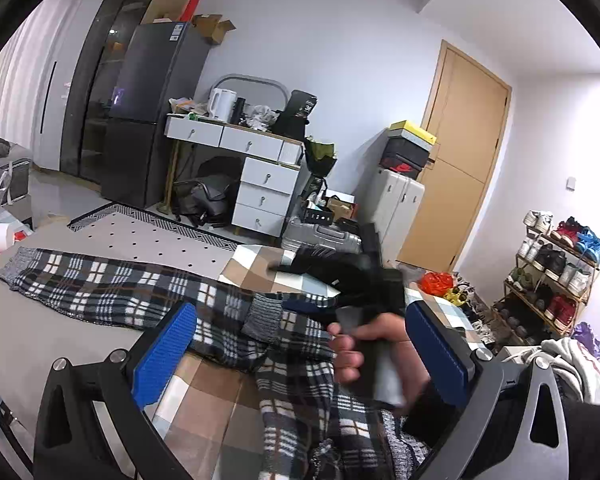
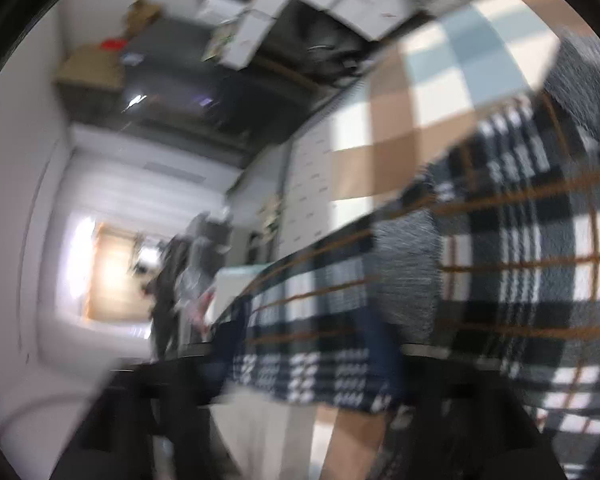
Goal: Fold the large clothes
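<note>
Garment: navy-white plaid knit garment (image 1: pixel 112 280) lies far-left to near across checked beige bedspread (image 1: pixel 204 384) | my left gripper (image 1: pixel 300 356) gapes wide, empty; my right gripper (image 1: pixel 320 304) blurred, grip unclear | Advice: pinch the grey ribbed cuff (image 1: pixel 262 316) squarely; fold slowly, edges aligned

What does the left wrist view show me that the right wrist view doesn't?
Only the left wrist view: the open left hand-held gripper with blue pads, the right hand holding its tool over the plaid garment, a wooden door and a shoe rack. Only the right wrist view: a blurred close-up of the garment's grey ribbed cuff; whether that gripper is open or shut cannot be told. Both show the plaid garment on the checkered bedspread and the white drawers.
</note>
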The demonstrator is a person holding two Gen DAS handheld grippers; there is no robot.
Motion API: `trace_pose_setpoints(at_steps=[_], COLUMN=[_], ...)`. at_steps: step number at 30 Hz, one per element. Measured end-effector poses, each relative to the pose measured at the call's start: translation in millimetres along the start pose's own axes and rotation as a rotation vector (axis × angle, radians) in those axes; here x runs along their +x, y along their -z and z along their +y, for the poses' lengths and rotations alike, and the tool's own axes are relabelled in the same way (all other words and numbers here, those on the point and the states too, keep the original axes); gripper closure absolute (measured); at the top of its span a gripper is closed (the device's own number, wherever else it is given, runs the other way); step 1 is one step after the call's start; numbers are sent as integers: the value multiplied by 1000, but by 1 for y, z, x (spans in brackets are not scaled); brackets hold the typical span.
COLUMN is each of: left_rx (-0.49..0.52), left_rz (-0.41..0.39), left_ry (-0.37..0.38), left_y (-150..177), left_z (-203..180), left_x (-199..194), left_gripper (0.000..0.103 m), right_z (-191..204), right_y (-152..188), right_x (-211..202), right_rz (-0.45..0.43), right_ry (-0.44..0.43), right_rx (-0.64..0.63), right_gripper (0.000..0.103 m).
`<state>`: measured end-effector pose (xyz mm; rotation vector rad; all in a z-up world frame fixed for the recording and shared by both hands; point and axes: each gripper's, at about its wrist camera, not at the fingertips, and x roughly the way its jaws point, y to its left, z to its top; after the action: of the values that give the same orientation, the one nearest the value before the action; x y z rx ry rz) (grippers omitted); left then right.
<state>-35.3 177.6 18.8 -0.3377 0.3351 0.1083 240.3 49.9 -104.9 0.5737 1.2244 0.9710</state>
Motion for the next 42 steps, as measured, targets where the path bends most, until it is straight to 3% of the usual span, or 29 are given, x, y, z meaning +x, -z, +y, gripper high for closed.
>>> trace_pose_setpoints(at_steps=[5, 8, 11, 13, 17, 18, 20, 26, 32, 35, 40, 42], left_rx=[-15, -22, -6, 7, 20, 21, 38, 79, 91, 72, 42, 16], left_rz=[28, 47, 69, 91, 165, 175, 190, 267, 283, 292, 266, 242], left_ry=[7, 2, -21, -43, -68, -65, -88, -121, -121, -118, -167, -191], left_y=[2, 4, 8, 13, 19, 20, 23, 30, 30, 23, -7, -19], left_z=[5, 4, 1, -1, -2, -2, -3, -5, -14, -9, 32, 56], left_x=[7, 8, 12, 16, 28, 30, 33, 43, 30, 20, -3, -12], left_gripper=[1, 1, 1, 1, 1, 1, 1, 1, 1, 1, 1, 1], right_z=[3, -23, -64, -89, -132, -141, -144, -95, -19, 0, 3, -9], right_y=[-10, -11, 1, 12, 33, 41, 52, 104, 182, 202, 227, 235], right_x=[-93, -141, -158, -159, -155, -158, -171, -225, -294, -301, -298, -296], right_rz=[-93, -167, -129, -68, 42, 64, 16, -111, -380, -441, -480, -491], right_ry=[41, 329, 806, 936, 1043, 1026, 973, 748, 505, 414, 399, 377], right_rx=[-115, -154, -242, -272, -237, -201, -154, -135, -237, -298, -398, -379], right_gripper=[0, 0, 0, 1, 1, 1, 0, 0, 0, 0, 0, 0])
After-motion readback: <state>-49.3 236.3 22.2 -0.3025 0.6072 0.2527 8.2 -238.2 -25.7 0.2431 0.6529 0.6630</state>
